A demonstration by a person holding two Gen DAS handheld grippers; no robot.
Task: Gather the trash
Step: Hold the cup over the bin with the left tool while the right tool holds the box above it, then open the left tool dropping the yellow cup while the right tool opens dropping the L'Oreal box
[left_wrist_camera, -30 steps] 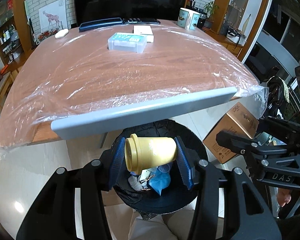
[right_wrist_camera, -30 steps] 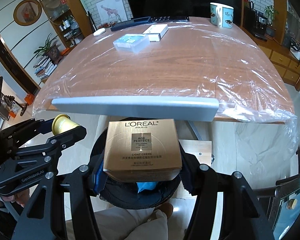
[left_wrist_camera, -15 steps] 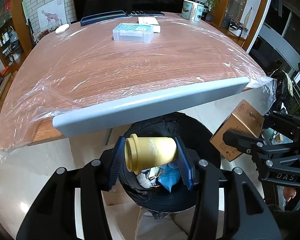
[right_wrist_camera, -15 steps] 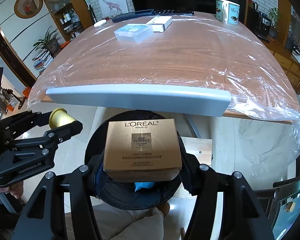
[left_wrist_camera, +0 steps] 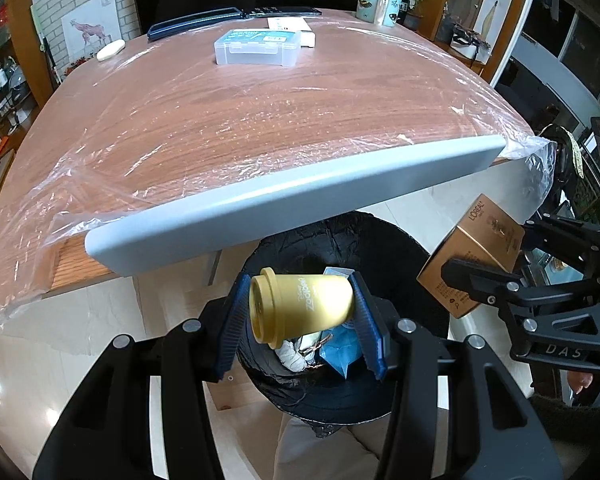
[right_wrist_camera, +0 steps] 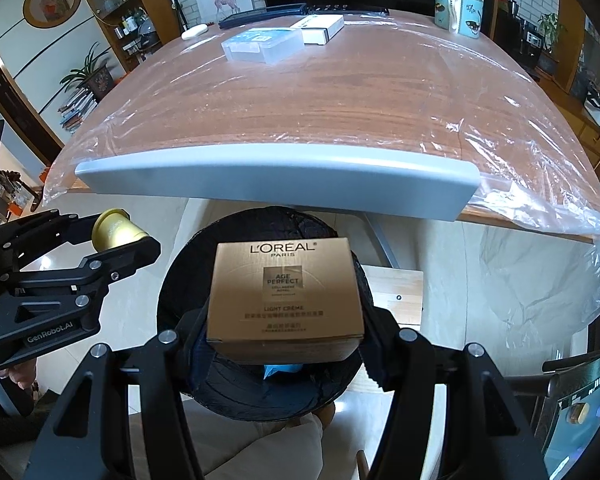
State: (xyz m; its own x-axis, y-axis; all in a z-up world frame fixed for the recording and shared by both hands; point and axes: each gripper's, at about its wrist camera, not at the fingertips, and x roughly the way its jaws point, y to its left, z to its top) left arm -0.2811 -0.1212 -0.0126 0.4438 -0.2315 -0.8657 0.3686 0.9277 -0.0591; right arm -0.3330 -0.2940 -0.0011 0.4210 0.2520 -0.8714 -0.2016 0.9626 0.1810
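Note:
My left gripper (left_wrist_camera: 300, 312) holds a yellow lidded cup (left_wrist_camera: 304, 306) sideways between its blue pads, over the black-lined trash bin (left_wrist_camera: 384, 248). The cup looks tilted, its base barely at the right pad. The bin holds blue and white scraps (left_wrist_camera: 336, 354). My right gripper (right_wrist_camera: 284, 320) is shut on a gold L'Oreal box (right_wrist_camera: 284, 296) above the same bin (right_wrist_camera: 180, 280). The box also shows in the left wrist view (left_wrist_camera: 472, 264), and the cup in the right wrist view (right_wrist_camera: 114, 230).
The wooden table (left_wrist_camera: 260, 112) under plastic film has a grey front edge strip (left_wrist_camera: 300, 200) just beyond the bin. At its far end lie a clear plastic case (left_wrist_camera: 258, 46), a white box (right_wrist_camera: 322, 28) and mugs (right_wrist_camera: 458, 10). A cardboard box (right_wrist_camera: 396, 296) stands beside the bin.
Both grippers have moved closer over the bin, and the table edge looms nearer. The cup has tilted in the left gripper, whose pads look slightly wider apart. The box stays gripped.

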